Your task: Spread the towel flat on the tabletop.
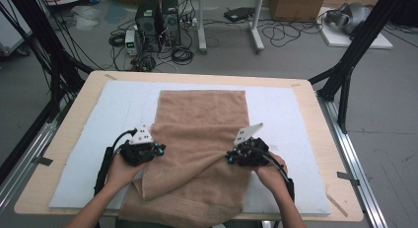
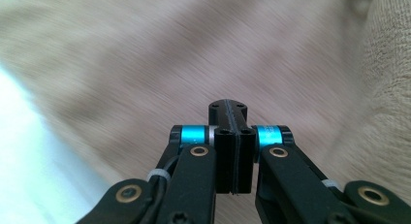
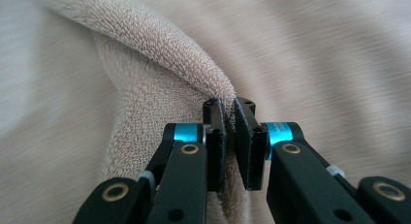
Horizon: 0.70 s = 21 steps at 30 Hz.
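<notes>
The right gripper's black fingers (image 3: 231, 136) are clamping a fold of the beige terry towel (image 1: 199, 134) lying on the white-padded desk (image 1: 296, 119), while the left gripper's fingers (image 2: 231, 146) are pressing together, seemingly empty, risking a lopsided fold.

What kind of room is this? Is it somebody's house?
Probably not a house: it looks like a lab or workshop. Computer towers and tangled cables sit on a bare grey floor, and a black metal frame stands around the table with the brown towel.
</notes>
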Each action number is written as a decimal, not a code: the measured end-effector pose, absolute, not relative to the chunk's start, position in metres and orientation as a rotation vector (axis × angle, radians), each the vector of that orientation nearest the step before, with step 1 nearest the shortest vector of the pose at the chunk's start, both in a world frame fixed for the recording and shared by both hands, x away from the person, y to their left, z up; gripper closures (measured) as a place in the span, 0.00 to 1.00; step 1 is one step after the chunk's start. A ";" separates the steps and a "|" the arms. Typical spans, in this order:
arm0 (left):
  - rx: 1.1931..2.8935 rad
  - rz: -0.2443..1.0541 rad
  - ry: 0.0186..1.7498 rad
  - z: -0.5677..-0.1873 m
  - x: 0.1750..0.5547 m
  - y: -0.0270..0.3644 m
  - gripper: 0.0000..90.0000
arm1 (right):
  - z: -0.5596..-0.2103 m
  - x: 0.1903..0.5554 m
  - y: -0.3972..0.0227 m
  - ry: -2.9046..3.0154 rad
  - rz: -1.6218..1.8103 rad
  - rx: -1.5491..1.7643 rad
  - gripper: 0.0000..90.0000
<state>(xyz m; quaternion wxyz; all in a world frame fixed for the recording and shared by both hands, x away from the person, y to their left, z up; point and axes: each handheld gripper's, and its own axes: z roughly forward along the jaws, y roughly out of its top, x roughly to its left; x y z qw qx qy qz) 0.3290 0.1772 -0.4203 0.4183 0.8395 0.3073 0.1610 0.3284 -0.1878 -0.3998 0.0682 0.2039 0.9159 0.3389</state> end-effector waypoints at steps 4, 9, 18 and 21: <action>2.073 0.347 0.775 -0.414 0.341 0.172 0.95 | -0.408 0.360 -0.189 2.740 0.997 0.758 0.91; 2.100 0.267 0.688 -0.406 0.324 0.167 0.77 | -0.421 0.374 -0.191 2.721 0.989 0.861 0.82; 2.198 0.179 0.550 -0.415 0.283 0.159 0.55 | -0.392 0.318 -0.207 2.640 1.140 0.692 0.70; 2.280 0.186 0.529 -0.428 0.281 0.157 0.73 | -0.397 0.294 -0.205 2.707 1.156 0.613 0.67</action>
